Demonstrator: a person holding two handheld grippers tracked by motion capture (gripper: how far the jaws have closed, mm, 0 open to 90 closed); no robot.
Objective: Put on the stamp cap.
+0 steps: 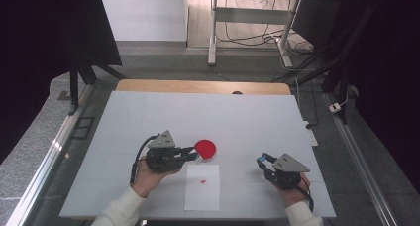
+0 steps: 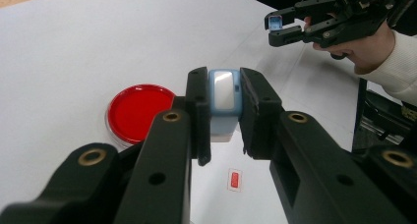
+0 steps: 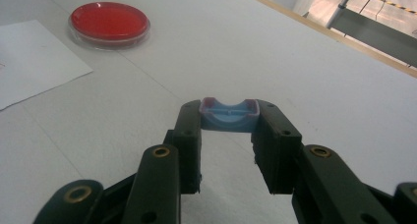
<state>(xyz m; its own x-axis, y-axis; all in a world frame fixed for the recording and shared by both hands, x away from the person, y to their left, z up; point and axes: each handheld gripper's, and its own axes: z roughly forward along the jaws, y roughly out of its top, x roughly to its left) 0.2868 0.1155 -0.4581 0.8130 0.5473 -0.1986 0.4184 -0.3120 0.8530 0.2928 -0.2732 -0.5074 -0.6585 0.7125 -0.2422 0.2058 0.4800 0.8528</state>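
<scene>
A small light-blue block [image 2: 224, 103] with a pale shiny face sits pinched between the 2 black jaws of the left tool [image 2: 224, 117], held above the white desk [image 1: 148, 117]; in the high view this tool [image 1: 190, 153] lies left of centre, its tips pointing right toward a round red dish [image 1: 205, 148] that rests on the desk just beyond them. In the left gripper view the red dish [image 2: 139, 112] lies left of the jaws and farther away. Near the dish, toward the person, a white sheet of paper [image 1: 202, 186] lies flat with 1 small red piece [image 1: 203, 181] on it; the same red piece [image 2: 234, 179] shows below the held block in the left gripper view. The right tool [image 3: 228, 120] grips a second light-blue piece [image 3: 229, 114], a shallow open shell with a reddish rim, its jaws closed on both sides. In the high view the right tool [image 1: 263, 161] is well to the right of the paper, tips pointing left, with the blue piece [image 1: 265, 157] at its end. The 2 tools are well apart. A hand [image 1: 147, 177] in a white sleeve holds each.
</scene>
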